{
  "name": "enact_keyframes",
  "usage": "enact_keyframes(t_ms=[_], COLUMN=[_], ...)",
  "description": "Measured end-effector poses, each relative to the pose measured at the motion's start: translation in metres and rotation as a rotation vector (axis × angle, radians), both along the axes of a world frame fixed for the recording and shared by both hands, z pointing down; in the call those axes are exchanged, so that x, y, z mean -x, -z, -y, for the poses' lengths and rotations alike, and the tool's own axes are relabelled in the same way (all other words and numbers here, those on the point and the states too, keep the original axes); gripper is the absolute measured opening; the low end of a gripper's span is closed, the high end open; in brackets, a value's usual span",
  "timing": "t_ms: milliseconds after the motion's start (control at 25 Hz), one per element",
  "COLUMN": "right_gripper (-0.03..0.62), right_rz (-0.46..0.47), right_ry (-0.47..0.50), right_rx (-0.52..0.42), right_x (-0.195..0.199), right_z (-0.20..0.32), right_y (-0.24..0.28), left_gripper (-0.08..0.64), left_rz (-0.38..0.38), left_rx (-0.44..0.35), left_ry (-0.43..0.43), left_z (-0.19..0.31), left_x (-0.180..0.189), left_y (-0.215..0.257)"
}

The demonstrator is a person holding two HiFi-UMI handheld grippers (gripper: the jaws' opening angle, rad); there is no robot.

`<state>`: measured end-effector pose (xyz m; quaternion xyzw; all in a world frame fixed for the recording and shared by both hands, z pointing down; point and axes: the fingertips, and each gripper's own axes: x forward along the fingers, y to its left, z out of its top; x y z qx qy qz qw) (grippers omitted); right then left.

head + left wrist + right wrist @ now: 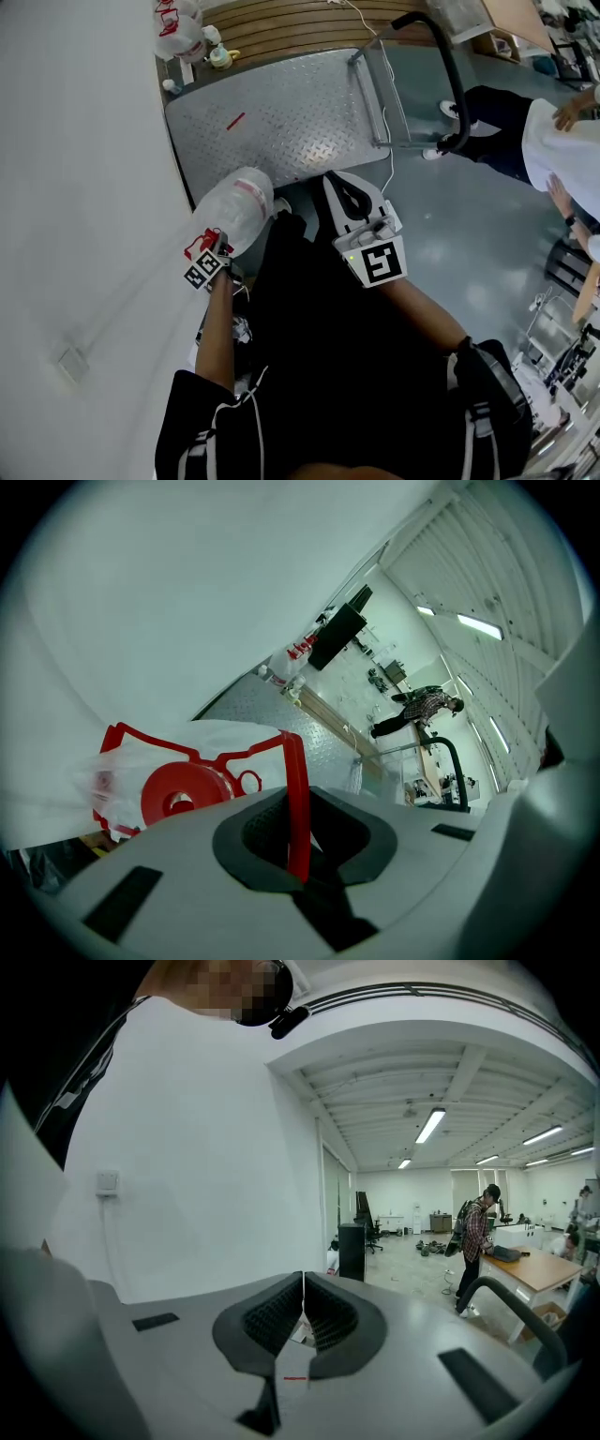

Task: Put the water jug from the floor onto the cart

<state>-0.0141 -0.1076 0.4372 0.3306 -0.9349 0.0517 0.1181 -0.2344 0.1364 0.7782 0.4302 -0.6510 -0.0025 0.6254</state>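
The water jug [239,206], clear plastic with a red cap [183,795] and a red carry handle [298,808], hangs off the floor at the near edge of the cart. My left gripper [218,242] is shut on that red handle, whose strap runs between its jaws in the left gripper view. The cart's steel checker-plate deck [281,112] lies just beyond the jug, with its black push handle [450,66] to the right. My right gripper [339,181] is beside the jug on the right, shut and empty, its pads [281,1314] pressed together.
A white wall [75,187] runs close along the left. More clear jugs [180,28] stand at the cart's far left corner, and a small red item [234,121] lies on the deck. A person [525,131] stands right of the cart handle. Wooden slats [300,28] lie behind the cart.
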Motion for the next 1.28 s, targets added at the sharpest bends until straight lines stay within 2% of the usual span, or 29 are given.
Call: enact_keyframes(t_ms=[240,440,640,800,1080,1280], right_gripper=[0.018,0.018,0.018,0.018,0.018,0.018], right_rz=[0.026,0.041,0.05,0.05,0.033,-0.003], right_ry=[-0.011,-0.031,-0.059,-0.06,-0.068,-0.079], right_rx=[0.017,0.017,0.011,0.013,0.023,0.041], right_x=[-0.027,-0.056,-0.081,-0.096,-0.12,-0.136], right_z=[0.035,0.07,0.116,0.138,0.165,0.168], right_y=[-0.001,0.0,0.003,0.0,-0.01,-0.024], left_gripper=[0.058,0.058,0.058,0.058,0.058,0.058], left_rz=[0.018,0.095,0.114,0.125,0.158,0.15], left_rx=[-0.002,0.017,0.014,0.005,0.04,0.0], left_ry=[-0.069,-0.113,-0.157,-0.171,-0.175,-0.176], left_z=[0.072,0.122,0.18,0.225,0.295,0.335], left_x=[-0.015,-0.031,-0.044,-0.057,-0.08,-0.095], left_y=[0.006,0.008,0.012,0.01,-0.011,-0.023])
